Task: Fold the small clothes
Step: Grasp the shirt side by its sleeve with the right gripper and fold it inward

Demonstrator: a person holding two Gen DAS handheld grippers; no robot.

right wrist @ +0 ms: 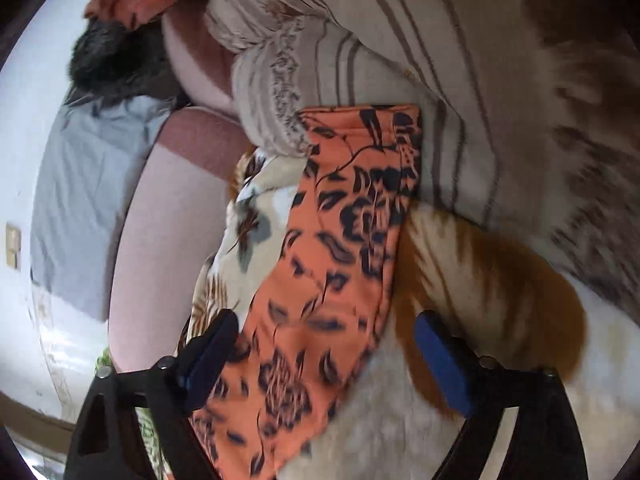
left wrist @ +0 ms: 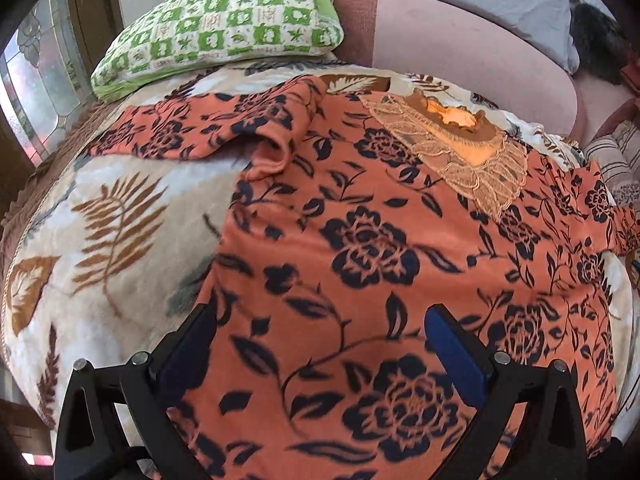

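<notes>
An orange top (left wrist: 372,240) with a dark flower print and a lace collar (left wrist: 460,152) lies spread flat on a leaf-patterned blanket (left wrist: 100,232). One sleeve (left wrist: 208,128) stretches out to the left. My left gripper (left wrist: 320,340) is open and hovers over the lower body of the top. In the right wrist view, the other sleeve (right wrist: 344,220) lies stretched out on the blanket (right wrist: 500,280). My right gripper (right wrist: 324,344) is open, with its fingers on either side of that sleeve near the shoulder end.
A green-and-white checked pillow (left wrist: 224,24) lies at the back left. A pink headboard (left wrist: 472,52) runs behind the bed. A striped beige quilt (right wrist: 400,60) is bunched beyond the right sleeve's cuff. A window (left wrist: 36,80) is at the far left.
</notes>
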